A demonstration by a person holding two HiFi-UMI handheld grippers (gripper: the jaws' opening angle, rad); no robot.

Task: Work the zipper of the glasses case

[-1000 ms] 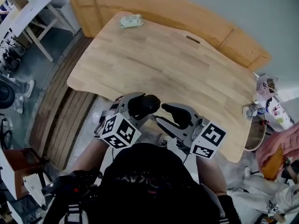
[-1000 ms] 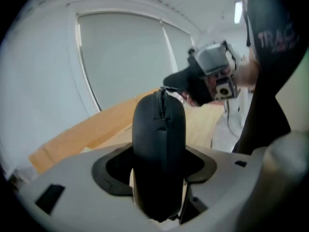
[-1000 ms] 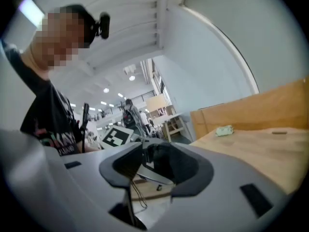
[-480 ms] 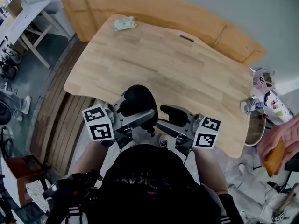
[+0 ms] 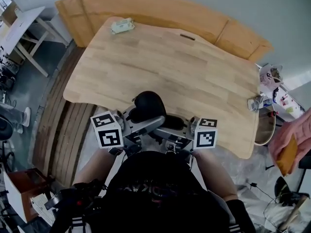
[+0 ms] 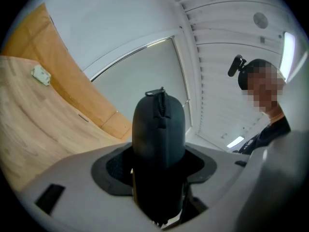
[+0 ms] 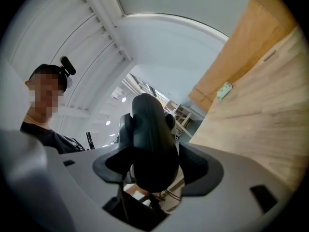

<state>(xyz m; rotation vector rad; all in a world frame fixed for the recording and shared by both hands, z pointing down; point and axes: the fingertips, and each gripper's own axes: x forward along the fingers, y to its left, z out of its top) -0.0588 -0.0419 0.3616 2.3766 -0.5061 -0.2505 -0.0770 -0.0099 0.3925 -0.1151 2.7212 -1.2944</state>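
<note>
The black glasses case (image 5: 148, 103) is held up level in front of my chest, over the table's near edge. My left gripper (image 5: 141, 125) is shut on it. In the left gripper view the case (image 6: 158, 129) stands between the pads, its zipper pull (image 6: 160, 96) at the far tip. My right gripper (image 5: 170, 127) faces it from the right. Its jaws have just been opening, and the case's other end (image 7: 150, 144) sits between them with thin gaps at both pads. The left gripper's jaws show behind the case there.
The wooden table (image 5: 184, 72) stretches ahead, with a small pale green packet (image 5: 122, 25) at its far left corner. A second wooden board (image 5: 146, 6) lies behind it. A metal bowl (image 5: 265, 130) and small items sit at the right edge. Another person's hand (image 5: 291, 142) shows far right.
My left gripper has rolled and risen with the case. The right gripper has rolled, sunk a little, closed in on the case's end and spread its jaws wider.
</note>
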